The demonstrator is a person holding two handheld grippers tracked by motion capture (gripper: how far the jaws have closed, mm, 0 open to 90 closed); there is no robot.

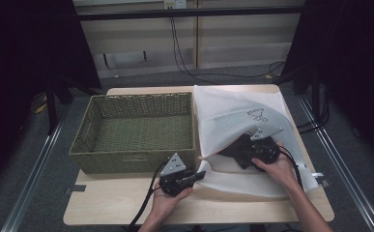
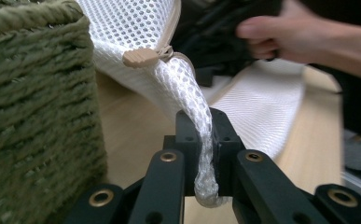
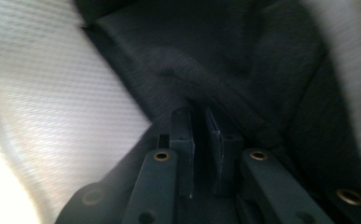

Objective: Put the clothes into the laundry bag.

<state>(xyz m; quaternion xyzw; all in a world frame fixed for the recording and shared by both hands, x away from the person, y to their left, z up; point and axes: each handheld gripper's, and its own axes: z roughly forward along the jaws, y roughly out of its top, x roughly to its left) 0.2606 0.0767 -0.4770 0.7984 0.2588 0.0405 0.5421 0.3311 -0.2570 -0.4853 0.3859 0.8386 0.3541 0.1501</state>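
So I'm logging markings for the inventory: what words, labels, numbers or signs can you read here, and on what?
No readable words or numbers.
Mesh bag: a small dark line-drawn symbol, no lettering, too small to tell what it shows.
Basket: a small rectangular plate on its front wall, too small to read.
Wall socket plate at the top: too small to read.

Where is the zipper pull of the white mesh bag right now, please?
In the left gripper view the tan zipper pull hangs at the mesh bag opening's edge, beside the green woven basket, just above the left hand-held gripper.
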